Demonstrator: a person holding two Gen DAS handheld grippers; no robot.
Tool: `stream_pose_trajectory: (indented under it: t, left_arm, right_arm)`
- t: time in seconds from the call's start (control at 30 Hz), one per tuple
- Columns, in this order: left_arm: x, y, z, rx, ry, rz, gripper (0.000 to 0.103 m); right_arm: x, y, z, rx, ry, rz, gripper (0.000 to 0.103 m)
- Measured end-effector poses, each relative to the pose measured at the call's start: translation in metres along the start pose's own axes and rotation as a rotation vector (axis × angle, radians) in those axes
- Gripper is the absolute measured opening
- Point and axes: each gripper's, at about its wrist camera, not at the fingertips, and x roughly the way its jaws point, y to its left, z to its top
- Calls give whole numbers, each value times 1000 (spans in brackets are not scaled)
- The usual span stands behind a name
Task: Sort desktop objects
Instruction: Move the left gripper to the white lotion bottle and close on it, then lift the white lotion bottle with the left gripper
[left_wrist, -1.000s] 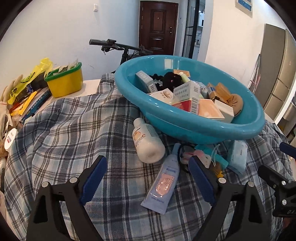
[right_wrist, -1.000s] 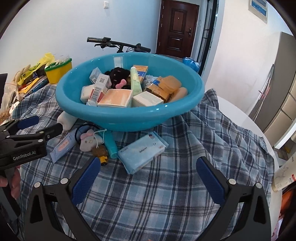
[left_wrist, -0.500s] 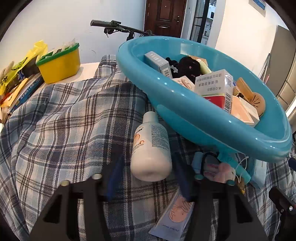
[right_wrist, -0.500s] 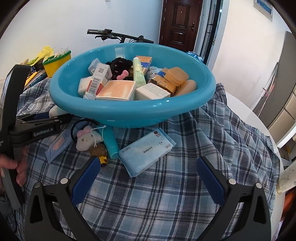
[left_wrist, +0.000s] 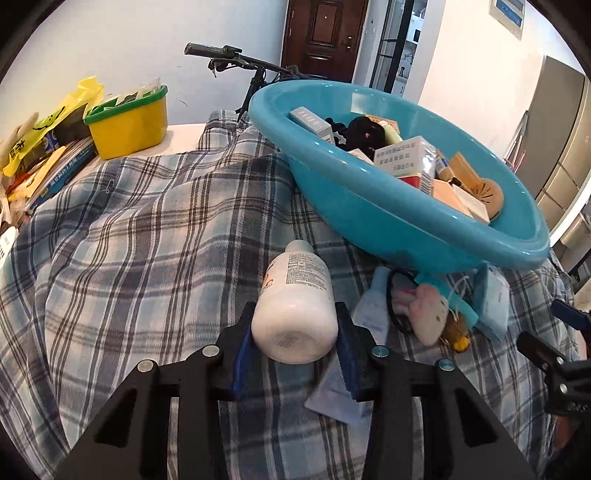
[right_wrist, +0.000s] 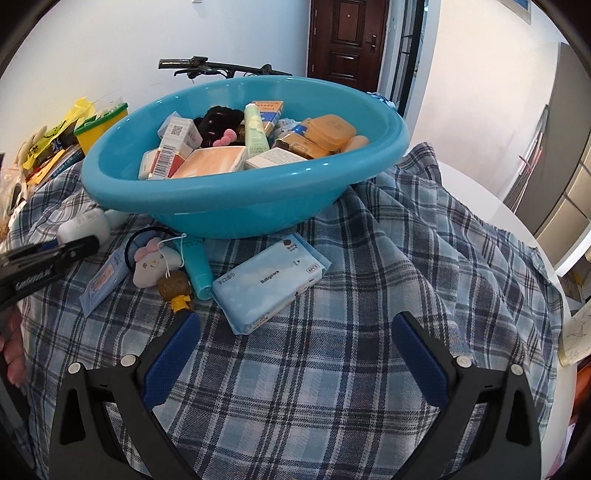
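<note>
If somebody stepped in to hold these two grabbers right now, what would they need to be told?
Left gripper: its jaws have just been closing and now sit against both sides of the white bottle, which lies on the plaid cloth in front of the blue basin.
Right gripper: open, holding nothing, above bare cloth.
Done: the basin already holds boxes, a tube and a black plush.
Left: the bottle, plus the light blue tube, the white plush charm, the teal tube, the small brown figure and the Babycare wipes pack, all lying in front of the basin.
</note>
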Motion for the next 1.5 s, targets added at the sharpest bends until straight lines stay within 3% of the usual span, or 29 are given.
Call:
stream_pose_trajectory:
  t: [0.17, 0.77, 1.0, 1.27, 1.33, 1.4, 1.5]
  left_arm:
    - [-16, -18, -13, 64, -24, 23, 42]
    - [-63, -25, -22, 44, -100, -43, 42]
    - [-46, -21, -20, 18, -44, -59, 42]
    - [-43, -22, -23, 35, -64, -24, 42]
    - [-43, -22, -23, 40, -71, -17, 48]
    - [-45, -21, -23, 33, -96, -26, 66]
    - [-43, -19, -20, 34, -124, -24, 72]
  right_arm:
    - [-3, 2, 1, -7, -4, 0, 103]
    - [8, 17, 9, -13, 8, 16, 102]
    - [4, 11, 5, 4, 9, 20, 103]
    - [2, 2, 4, 24, 5, 21, 103]
    - [3, 3, 4, 21, 6, 22, 103]
    - [4, 4, 3, 15, 10, 19, 102]
    - [4, 3, 2, 16, 13, 19, 103]
